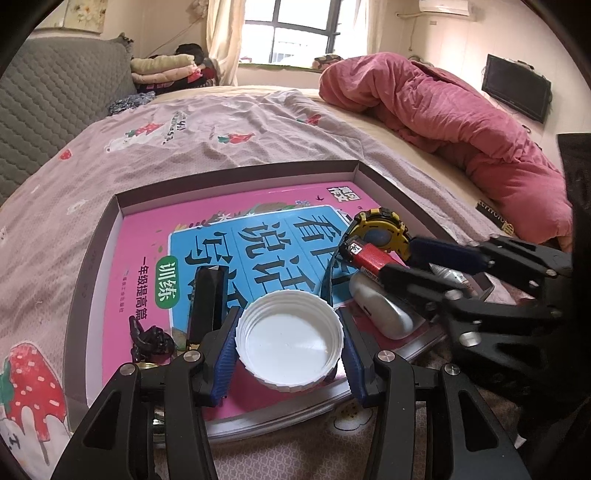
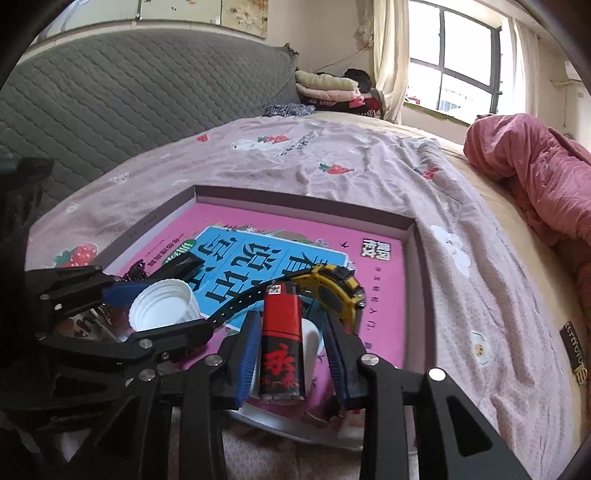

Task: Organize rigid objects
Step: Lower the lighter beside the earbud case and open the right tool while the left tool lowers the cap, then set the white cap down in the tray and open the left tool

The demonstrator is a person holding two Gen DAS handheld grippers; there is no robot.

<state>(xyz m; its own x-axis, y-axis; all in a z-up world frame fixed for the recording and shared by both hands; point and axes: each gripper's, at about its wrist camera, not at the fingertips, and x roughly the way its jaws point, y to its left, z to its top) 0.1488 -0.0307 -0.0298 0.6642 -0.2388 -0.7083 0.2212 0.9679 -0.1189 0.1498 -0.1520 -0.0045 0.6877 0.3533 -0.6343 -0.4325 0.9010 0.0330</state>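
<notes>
- The right tongs (image 2: pixel 291 354) are standing partly open around a red lighter (image 2: pixel 281 339), a gap showing on each side of it.
- The lighter is lying with its long axis along the fingers, metal head pointing away, propped on a white case (image 2: pixel 312 341) and touching a yellow watch (image 2: pixel 334 291).
- The left tongs (image 1: pixel 288 350) are closing their blue pads on a white bottle cap (image 1: pixel 290 341), hollow side facing up.
- Everything is sitting on a pink book (image 1: pixel 147 243) inside a shallow box (image 1: pixel 236 173).
- The box is resting on a bed (image 1: pixel 110 155) with a strawberry-print sheet; a pink quilt (image 1: pixel 443 110) is lying by the window (image 1: pixel 295 29).
</notes>
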